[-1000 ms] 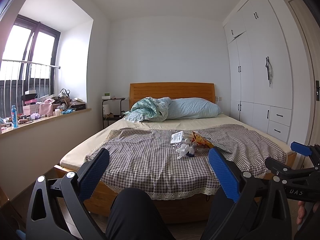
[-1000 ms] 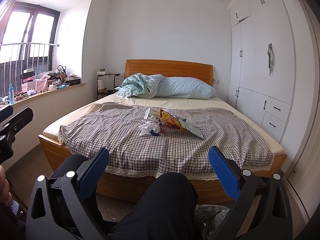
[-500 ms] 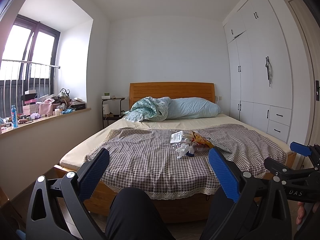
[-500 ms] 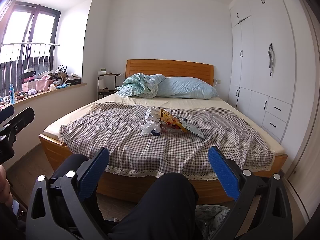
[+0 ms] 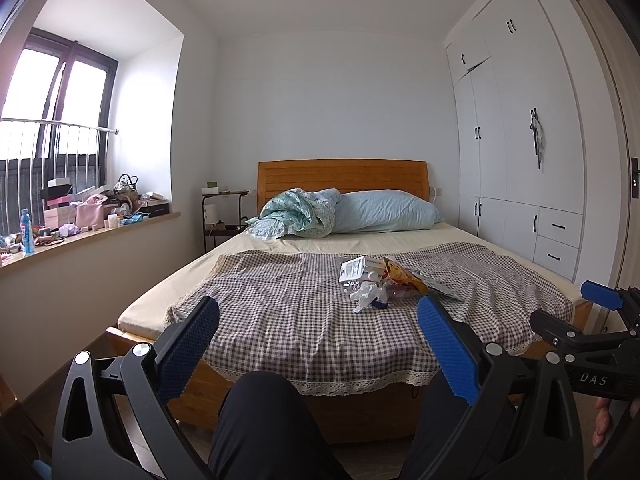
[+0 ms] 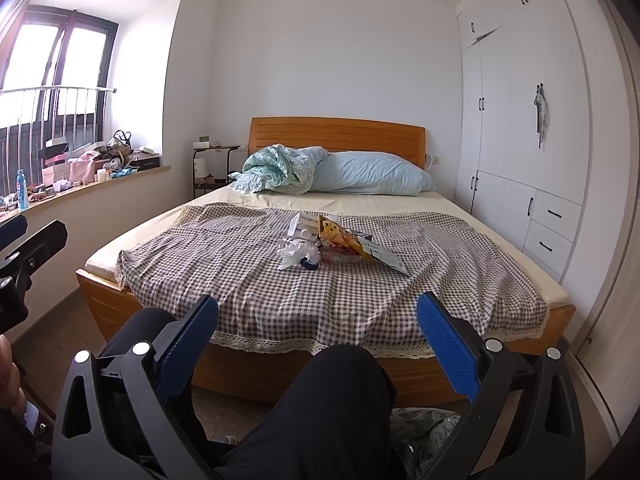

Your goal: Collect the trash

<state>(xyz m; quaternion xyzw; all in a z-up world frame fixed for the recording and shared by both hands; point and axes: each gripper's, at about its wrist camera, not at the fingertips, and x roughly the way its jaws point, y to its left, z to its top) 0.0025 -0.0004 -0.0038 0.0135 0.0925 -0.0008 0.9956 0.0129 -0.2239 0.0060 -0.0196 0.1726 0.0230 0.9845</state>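
**At bed foot: collection not started**

On wooden-framed bed (image 6: 256, 364), under purple-and-white checked cloth with lace hem (image 6: 248, 280): small heap of trash (image 6: 332, 246) at centre of cloth, well apart from both tools. Includes yellow printed snack wrapper (image 6: 340, 236), crumpled white tissue (image 6: 294, 254), white printed leaflet (image 5: 352, 270), small blue cap (image 6: 310, 265). Nothing collected; whole heap left to gather. No bin identifiable; patterned bag or fabric (image 6: 420, 428) on floor at lower right, purpose unclear.

Left gripper (image 5: 318, 350): blue pads spread wide, empty. Right gripper (image 6: 318, 346): same, empty.

Around: white built-in wardrobe (image 5: 516, 148), blue pillow (image 5: 384, 212), rumpled teal quilt (image 5: 292, 214), cluttered window sill (image 5: 100, 232).

In the way: dark-trousered knees (image 6: 344, 400) and bed foot between tools and heap; a long forward reach likely needed.
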